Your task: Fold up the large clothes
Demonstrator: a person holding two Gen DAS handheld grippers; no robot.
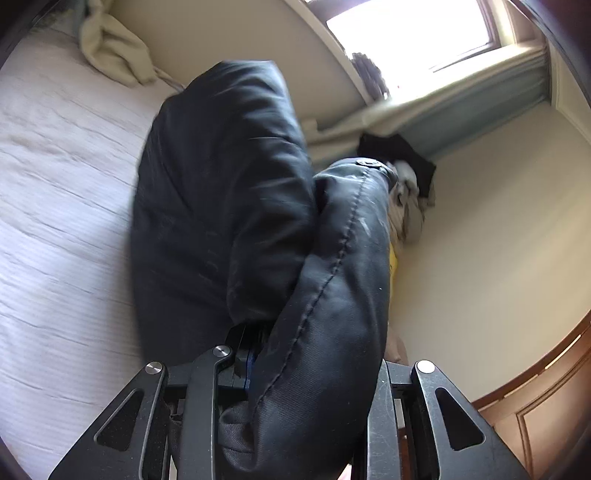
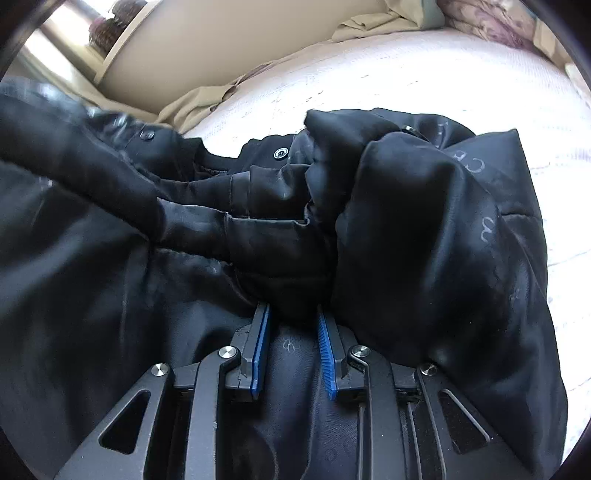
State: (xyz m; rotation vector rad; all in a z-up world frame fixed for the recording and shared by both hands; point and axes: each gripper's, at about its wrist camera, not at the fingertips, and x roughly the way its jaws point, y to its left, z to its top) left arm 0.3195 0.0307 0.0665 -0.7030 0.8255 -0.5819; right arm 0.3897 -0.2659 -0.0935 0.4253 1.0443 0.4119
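Note:
A large black padded jacket [image 1: 221,206] hangs lifted above the white bed [image 1: 55,221] in the left wrist view. My left gripper [image 1: 291,354] is shut on a thick stitched fold of the jacket, which drapes over the jaws and hides the fingertips. In the right wrist view the jacket [image 2: 424,229] lies bunched on the bed [image 2: 406,81], lining showing. My right gripper [image 2: 293,314] has its blue-padded fingers [image 2: 327,354] pushed into the cloth, with a wad of jacket between them.
A beige cloth [image 1: 110,48] lies at the bed's far side by the wall. A pile of clothes [image 1: 406,184] sits in the room corner under the window [image 1: 413,33]. A wooden door [image 1: 546,406] is at lower right. A floral pillow [image 2: 491,18] lies at the bed's head.

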